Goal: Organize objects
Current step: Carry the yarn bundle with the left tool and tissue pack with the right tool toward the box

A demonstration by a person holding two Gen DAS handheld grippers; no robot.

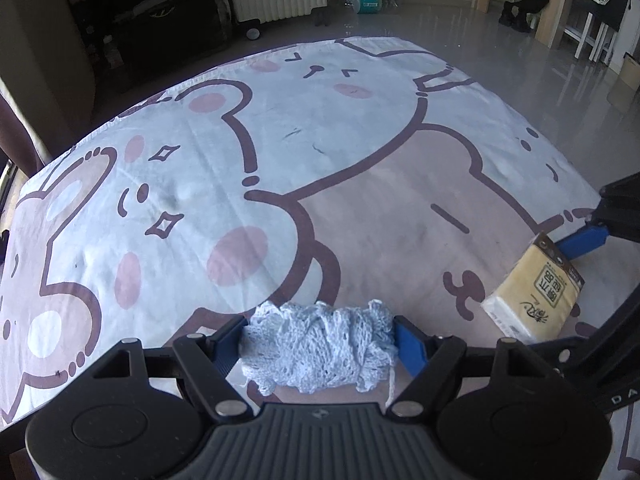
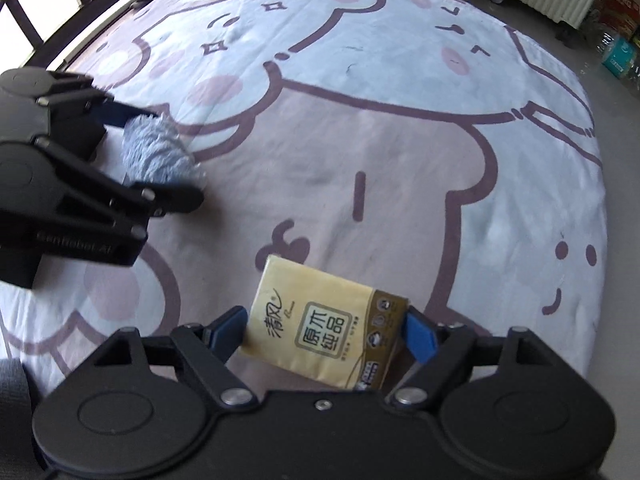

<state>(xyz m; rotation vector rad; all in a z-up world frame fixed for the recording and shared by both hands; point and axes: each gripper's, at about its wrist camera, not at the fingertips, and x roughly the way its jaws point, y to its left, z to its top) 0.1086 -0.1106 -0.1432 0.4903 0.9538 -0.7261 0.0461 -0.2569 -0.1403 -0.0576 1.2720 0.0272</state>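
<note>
A pale blue knitted bundle (image 1: 320, 346) is clamped between the blue pads of the left gripper (image 1: 320, 346), squeezed end to end so that the soft lace bunches up between the pads. That lengthwise pinch looks chosen to keep the loose yarn from unravelling; a stray thread is seen hanging at the bundle's right end. The bundle is held low over the cartoon-bear bedsheet (image 1: 280, 140), at the near edge of the bed, though whether it touches the fabric cannot be told.

Over on the right, a yellow tissue pack (image 2: 324, 320) is bracketed by the right gripper (image 2: 324, 336). The jaws are closed on the pack: the pads are pressed against its two short ends, the printed face turned up toward the camera. It is gripped across its length, probably because the flat wrapper gives the pads little else to bite on. In the left wrist view the pack (image 1: 534, 286) is seen tilted, one corner up, just off to the right of the knitted bundle.

Both items are kept near each other over the pinkish part of the print, well clear of the sheet's far edge. A judgement only: the two are likely being brought together for grouping, with the wide bare spread of sheet left as the sorting ground.
</note>
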